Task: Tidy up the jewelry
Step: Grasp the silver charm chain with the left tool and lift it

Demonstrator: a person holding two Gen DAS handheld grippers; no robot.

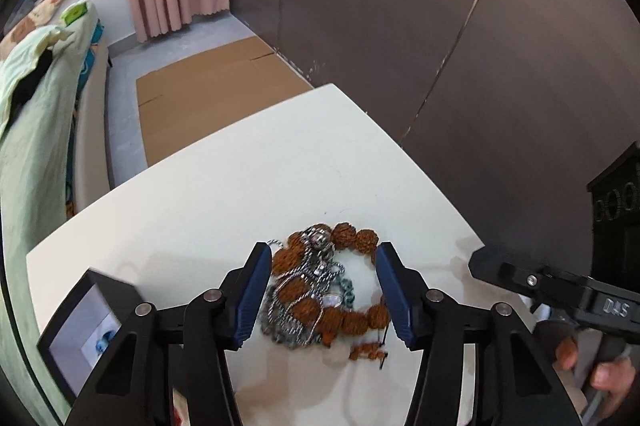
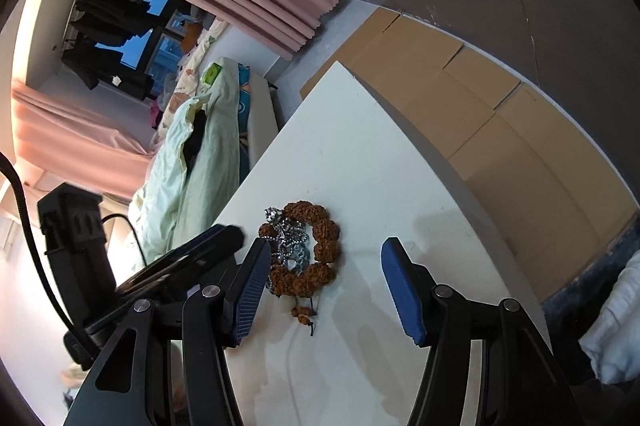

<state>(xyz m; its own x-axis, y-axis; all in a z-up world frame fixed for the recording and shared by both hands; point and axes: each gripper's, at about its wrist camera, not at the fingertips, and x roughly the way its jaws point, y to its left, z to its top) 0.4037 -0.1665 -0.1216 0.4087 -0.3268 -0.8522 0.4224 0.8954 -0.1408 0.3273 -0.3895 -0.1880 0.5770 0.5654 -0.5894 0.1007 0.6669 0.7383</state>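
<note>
1. Progress: by my judgement the sorting has barely begun. All the jewelry lies in one tangled heap on the white counter (image 1: 192, 209), and nothing is set apart from it.

2. Where the task's things are: the heap sits near the counter's near edge, between the blue pads of the left claw (image 1: 320, 290) in the left wrist view, and just beside the left finger of the right claw (image 2: 324, 286) in the right wrist view.

3. Left claw: released, jaws spread wide on either side of the heap, holding nothing. Whether the pads touch the beads cannot be told.

4. Right claw: also released and empty, with the heap ahead and off to its left side.

5. Count, as far as it shows:
   - one brown bead bracelet (image 1: 356, 238), a ring of knobbly seeds with a small tassel end trailing toward the camera;
   - silver chain (image 1: 320, 266) draped over the bracelet, one or more strands, too tangled to count;
   - a grey-green beaded strand (image 1: 276, 326) under the chains, seemingly one;
   - a black box (image 1: 84, 326) with a pale lining at the counter's left, perhaps the holder.

6. Left to do: separate the chains from the bracelet and place each piece apart.
</note>
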